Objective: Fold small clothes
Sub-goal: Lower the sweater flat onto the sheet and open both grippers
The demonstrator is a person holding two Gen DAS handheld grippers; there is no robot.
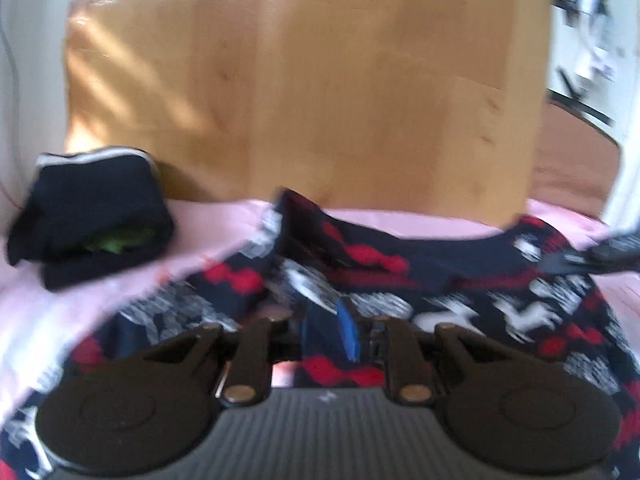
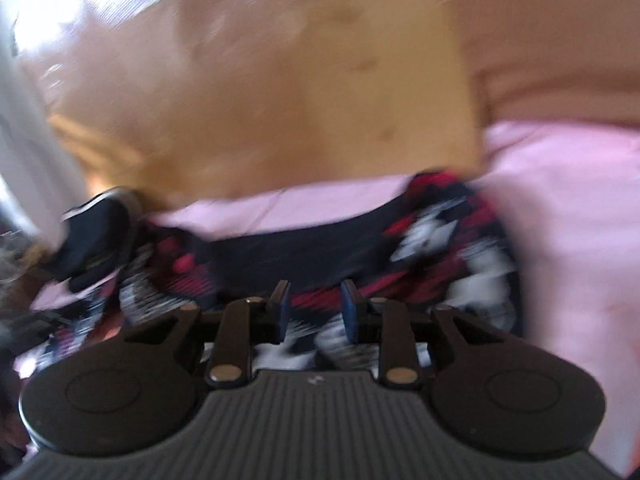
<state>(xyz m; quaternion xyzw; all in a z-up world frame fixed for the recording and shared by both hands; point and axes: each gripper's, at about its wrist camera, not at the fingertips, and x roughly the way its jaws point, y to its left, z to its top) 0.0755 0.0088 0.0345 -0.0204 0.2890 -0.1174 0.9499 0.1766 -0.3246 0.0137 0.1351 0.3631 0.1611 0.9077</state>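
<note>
A dark navy garment with red and white patterns [image 1: 440,280] lies spread on a pink cloth [image 1: 160,248]; it also shows in the right wrist view [image 2: 320,248]. My left gripper [image 1: 324,332] is low over its near left part, blue pads a little apart with fabric between them. My right gripper [image 2: 314,312] is open over the garment's near edge, with patterned fabric showing in the gap. The right gripper's tip shows at the right of the left wrist view [image 1: 600,256]. A folded dark garment [image 1: 92,216] sits to the left, also in the right wrist view [image 2: 96,232].
A wooden table top [image 1: 320,80] stretches beyond the pink cloth [image 2: 560,240]. A white wall or panel [image 1: 24,80] is at the left. A white frame with black parts [image 1: 592,40] stands at the far right. Both views are motion blurred.
</note>
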